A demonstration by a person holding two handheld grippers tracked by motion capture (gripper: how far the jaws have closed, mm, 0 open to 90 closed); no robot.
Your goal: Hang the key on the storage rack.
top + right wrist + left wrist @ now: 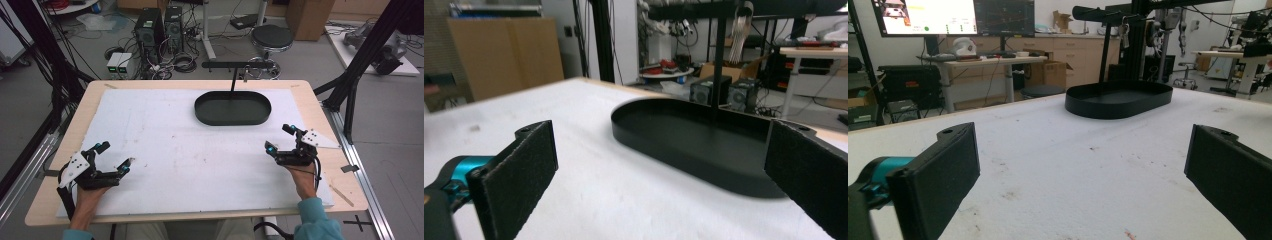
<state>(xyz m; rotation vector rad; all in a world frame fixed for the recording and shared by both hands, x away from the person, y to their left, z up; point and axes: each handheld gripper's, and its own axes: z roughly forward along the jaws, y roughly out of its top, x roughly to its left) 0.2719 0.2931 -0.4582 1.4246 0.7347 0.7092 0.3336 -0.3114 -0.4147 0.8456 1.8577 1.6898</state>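
A black oval tray [206,114] lies at the back middle of the white mat [165,150], with a thin black post rising from it. My left gripper [114,156] rests at the front left of the mat, open, nothing between its jaws. In the left gripper view the tray [1083,107] lies far ahead and the open gripper [1083,175] frames bare mat. My right gripper [280,138] sits at the front right, open and holding nothing. The right gripper view has the tray [644,142] close ahead, with the right gripper [661,177] pointing at its near rim.
The wooden table edge [200,216] runs along the front. A black frame strut [350,80] stands beside the table's right side. A stool [271,37], computers [150,30] and cables sit on the floor behind the table.
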